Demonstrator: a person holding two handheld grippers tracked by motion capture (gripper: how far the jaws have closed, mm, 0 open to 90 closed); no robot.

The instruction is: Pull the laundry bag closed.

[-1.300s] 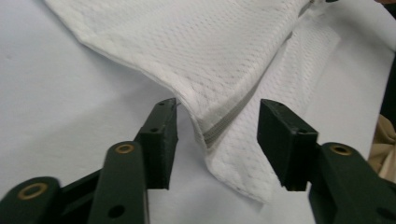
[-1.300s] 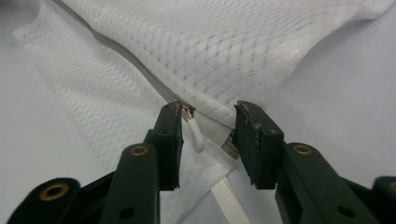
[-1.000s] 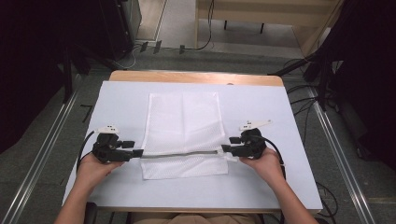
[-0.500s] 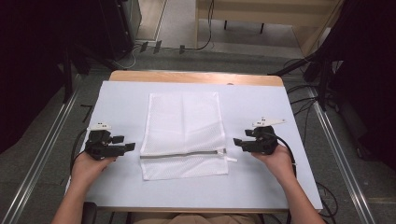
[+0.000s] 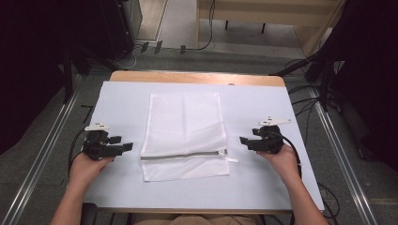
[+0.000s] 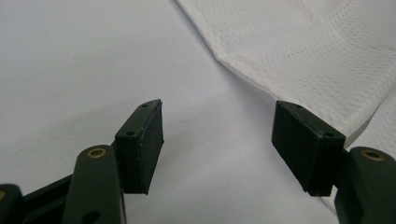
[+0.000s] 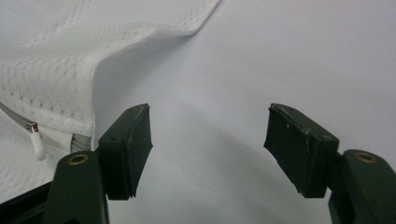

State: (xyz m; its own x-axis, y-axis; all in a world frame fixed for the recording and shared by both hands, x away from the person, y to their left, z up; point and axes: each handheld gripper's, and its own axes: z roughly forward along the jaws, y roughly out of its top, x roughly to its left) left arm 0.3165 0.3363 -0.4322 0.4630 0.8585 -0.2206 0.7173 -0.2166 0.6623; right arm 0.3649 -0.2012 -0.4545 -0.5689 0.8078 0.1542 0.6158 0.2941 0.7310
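A white mesh laundry bag lies flat in the middle of the table, its near part folded over so the grey zipper runs across it. My left gripper rests on the table to the bag's left, open, a short gap from the cloth. In the left gripper view the bag's edge lies beyond the open gripper. My right gripper sits open to the bag's right, apart from it. The right gripper view shows the open gripper, the bag's mesh and the white zipper pull.
The table has a white surface with a wooden strip along its far edge. Metal rails run along both sides. Cables lie on the floor at the right and behind the table.
Both grippers let go of the bag's folded edge and drew outward, left one to the left, right one to the right. The bag now lies still with its fold set down.
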